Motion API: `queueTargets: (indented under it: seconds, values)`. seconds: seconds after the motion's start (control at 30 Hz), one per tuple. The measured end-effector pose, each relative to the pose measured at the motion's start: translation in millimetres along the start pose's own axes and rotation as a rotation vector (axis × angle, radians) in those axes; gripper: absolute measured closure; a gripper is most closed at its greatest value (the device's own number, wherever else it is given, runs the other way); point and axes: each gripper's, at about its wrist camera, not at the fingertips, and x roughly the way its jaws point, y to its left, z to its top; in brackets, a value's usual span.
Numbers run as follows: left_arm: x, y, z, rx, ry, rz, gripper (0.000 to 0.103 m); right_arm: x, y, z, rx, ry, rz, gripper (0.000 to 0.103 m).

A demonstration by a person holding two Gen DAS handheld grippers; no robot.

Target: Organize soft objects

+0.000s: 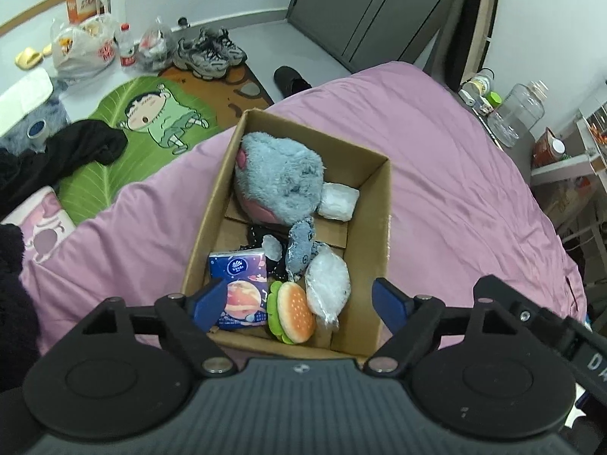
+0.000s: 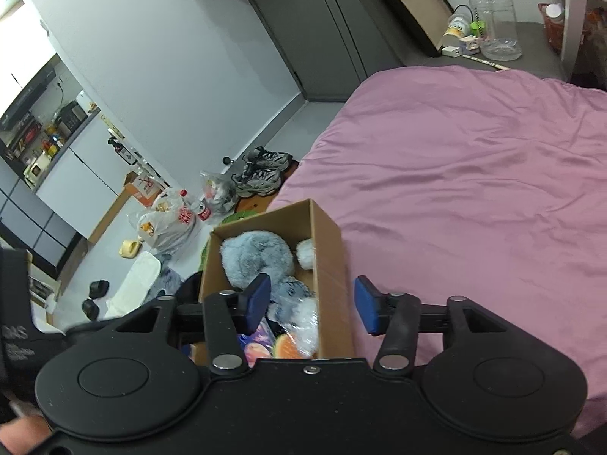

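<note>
- Cardboard box (image 1: 373, 204) resting on the pink bed cover (image 1: 436, 159), already loaded with soft things.
- Inside: big grey plush (image 1: 279, 180) at the far end, small white packet (image 1: 339, 201) just beside it, smaller grey plush (image 1: 301, 246) in the middle, tissue pack (image 1: 237, 278), burger toy (image 1: 294, 313) and clear-wrapped bundle (image 1: 327, 288) at the near end.
- Left gripper (image 1: 297, 303) hovering over the near end of the box, jaws wide apart, holding nothing.
- Right gripper (image 2: 311, 305) above the box's right wall, jaws likewise spread and empty.
- Probably late in the task: nothing soft seen loose on the bed cover in either view, packing seemingly complete or nearly so.
- Next move likely either tidying the contents within the box or pulling both grippers clear; if tidying, needs a gentle descent between the walls, with care not to snag the crinkly wrap.
</note>
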Motion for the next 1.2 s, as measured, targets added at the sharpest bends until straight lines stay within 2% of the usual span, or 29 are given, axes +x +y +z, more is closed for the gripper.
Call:
queueTargets:
  seconds: [0.1,0.27,0.4,0.73,0.93,1.2]
  values:
    - [-12.5,-5.5,-4.1,0.014,-0.012,0.003,0.019,-10.1,-10.8,-3.6,0.018,0.001,-0.002,0.049]
    - [-31.6,-16.5,-12.9,0.048,-0.029,0.023,0.018,-36.6,-19.4,-6.0,0.021,-0.053,-0.018,0.027]
    - [-46.2,-21.6,-20.4,0.069,-0.049,0.041,0.017,-54.7,-26.5,-6.6,0.029,-0.077,-0.008,0.024]
    - [-82.2,-36.7,-38.8,0.125,-0.091,0.064,0.009,-84.3,-32.8,-11.1,0.01,-0.095,0.009,0.003]
    - [-102.0,-43.8,-52.1,0.156,-0.121,0.072,0.004,-106.6,-36.2,-16.7,-0.02,-0.098,0.0,0.0]
    - [-123.1,-52.0,-71.0,0.203,-0.164,0.072,0.003,-134.8,-38.1,-25.3,-0.056,-0.109,-0.029,0.0]
